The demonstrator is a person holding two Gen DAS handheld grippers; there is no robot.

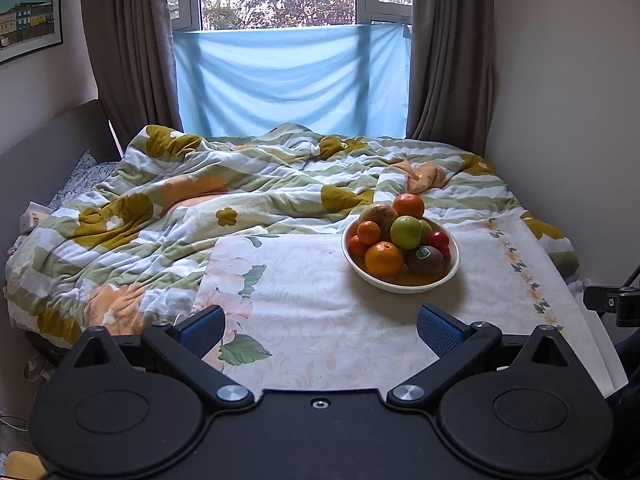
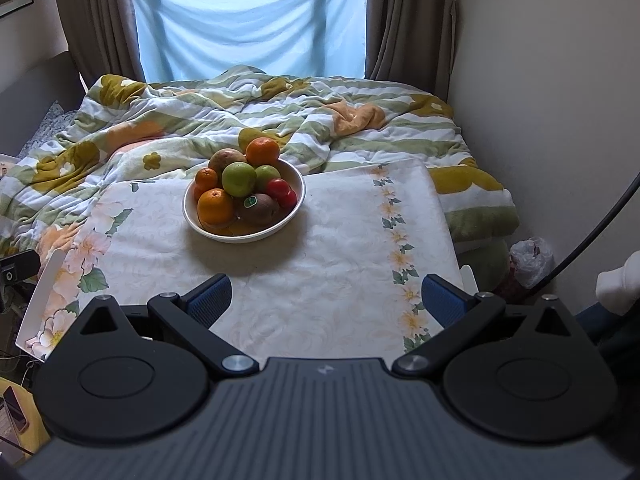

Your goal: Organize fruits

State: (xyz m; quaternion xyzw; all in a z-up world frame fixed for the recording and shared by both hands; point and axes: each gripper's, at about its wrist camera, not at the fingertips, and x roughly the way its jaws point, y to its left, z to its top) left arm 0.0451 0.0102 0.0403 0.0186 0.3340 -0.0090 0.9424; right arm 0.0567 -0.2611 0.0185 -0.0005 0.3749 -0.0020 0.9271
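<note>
A white bowl [image 1: 404,285] piled with fruit stands on a table with a floral cloth [image 1: 312,300]. In it are several oranges [image 1: 383,258], a green apple [image 1: 405,232], a kiwi with a sticker [image 1: 425,259], small red fruits [image 1: 439,239] and a brownish pear [image 1: 380,213]. My left gripper [image 1: 320,332] is open and empty, near the table's front, the bowl ahead to its right. In the right wrist view the bowl [image 2: 244,237] sits ahead to the left. My right gripper [image 2: 326,300] is open and empty over the cloth [image 2: 340,240].
A bed with a rumpled flowered quilt [image 1: 200,208] lies behind the table. Curtains and a blue cloth [image 1: 292,80] cover the window. A wall runs along the right [image 2: 540,120]. A plastic-lined bin [image 2: 530,260] stands by the table's right side.
</note>
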